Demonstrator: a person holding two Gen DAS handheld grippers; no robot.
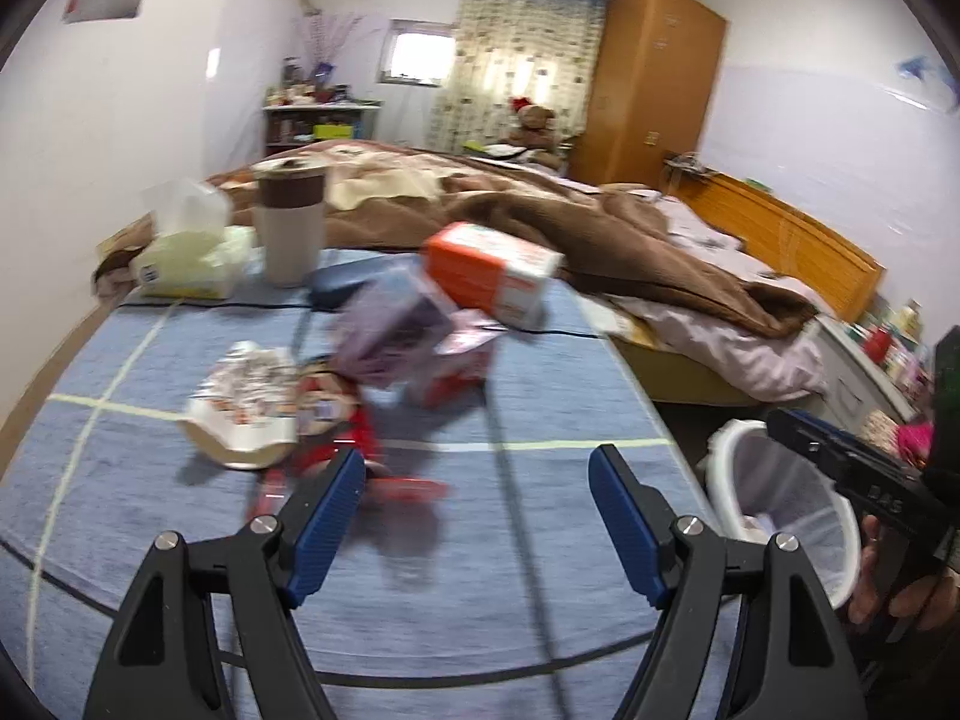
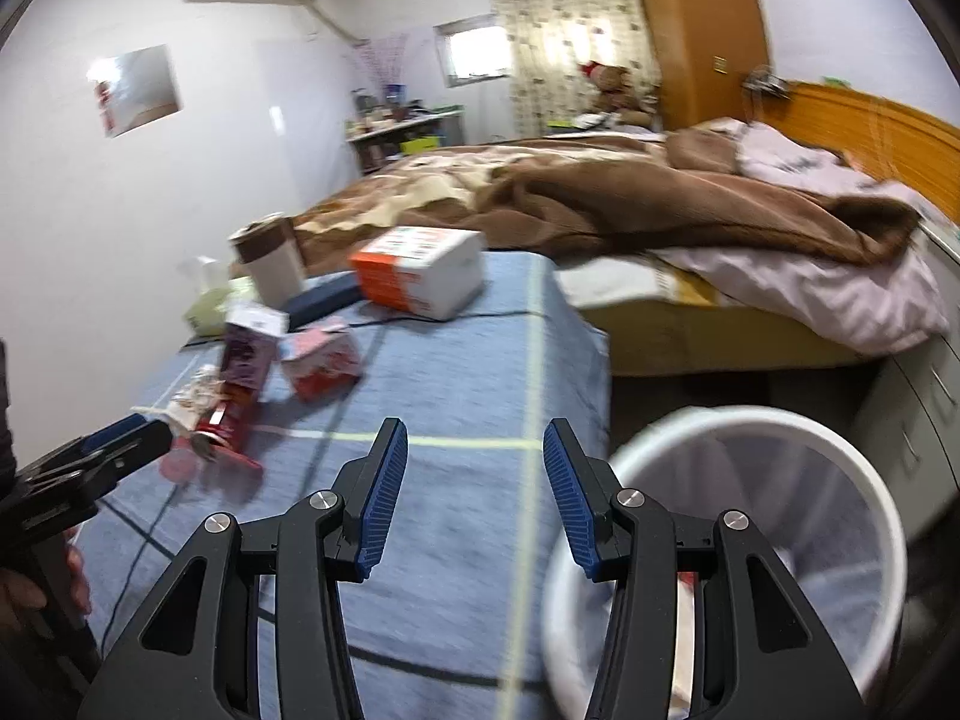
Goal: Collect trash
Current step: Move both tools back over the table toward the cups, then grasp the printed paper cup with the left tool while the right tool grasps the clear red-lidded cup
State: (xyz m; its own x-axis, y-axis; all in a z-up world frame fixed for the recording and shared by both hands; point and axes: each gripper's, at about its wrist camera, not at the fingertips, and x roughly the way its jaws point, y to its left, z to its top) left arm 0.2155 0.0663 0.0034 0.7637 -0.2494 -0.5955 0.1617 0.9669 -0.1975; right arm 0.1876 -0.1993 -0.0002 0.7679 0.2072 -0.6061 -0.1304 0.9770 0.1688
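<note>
Trash bin [image 2: 750,438] beside table [image 2: 456,396]; both grippers agape

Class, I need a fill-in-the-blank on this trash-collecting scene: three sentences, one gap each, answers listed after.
1. Both the left gripper and the right gripper have jaws that are ____.
2. The white trash bin stands on the ____ beside the table.
3. The tablecloth is ____ in colour.

Missing words: open; floor; blue
</note>
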